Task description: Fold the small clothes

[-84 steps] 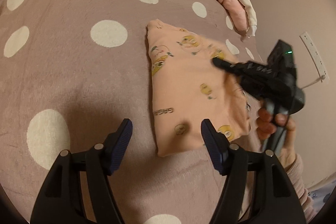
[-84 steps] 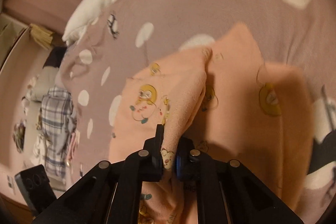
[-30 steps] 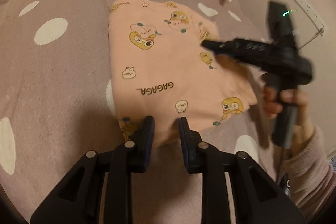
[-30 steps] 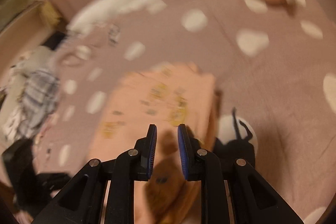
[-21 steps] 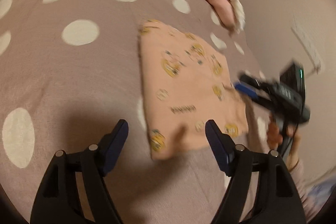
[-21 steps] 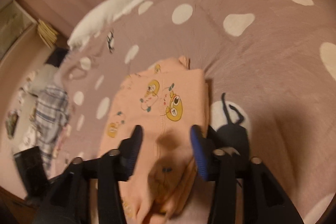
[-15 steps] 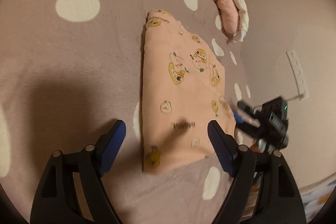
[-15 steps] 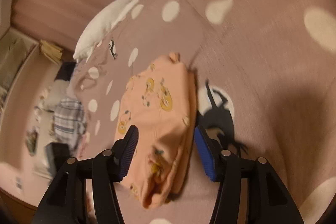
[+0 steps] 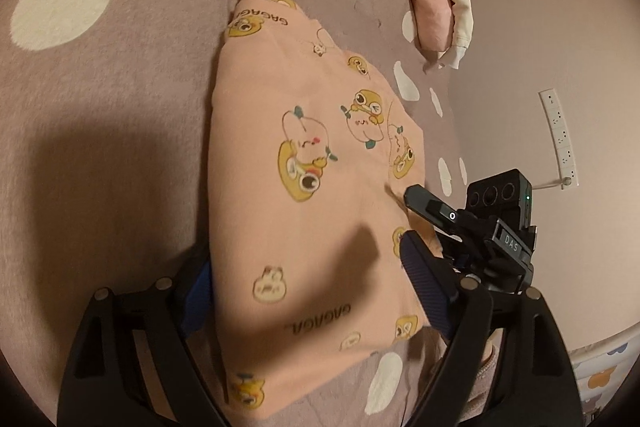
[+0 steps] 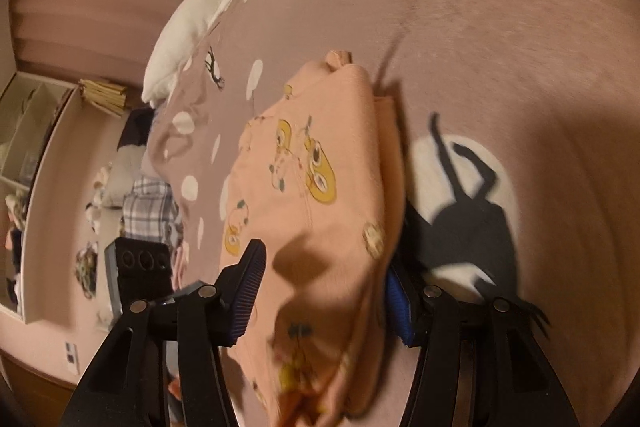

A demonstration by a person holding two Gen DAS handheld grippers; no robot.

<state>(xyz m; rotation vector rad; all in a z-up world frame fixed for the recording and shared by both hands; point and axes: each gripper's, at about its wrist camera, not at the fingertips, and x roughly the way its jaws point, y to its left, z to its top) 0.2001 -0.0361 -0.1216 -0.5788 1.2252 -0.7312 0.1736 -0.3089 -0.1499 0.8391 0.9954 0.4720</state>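
**Grippers Bracket a Folded Garment on the Bed**

Both grippers are seen spread around the folded peach garment, which lies flat on the spotted bedspread toward the bed's wall-side edge. The left gripper is caught with its jaws opening, the garment's near end lying between them but not pressed by the pads. The right gripper is held about half open astride the opposite end, and nothing is clamped there either. The garment appears to have been set down so that its layers lie stacked and square. A pink and cream bundle is left near the wall, apart from the work.
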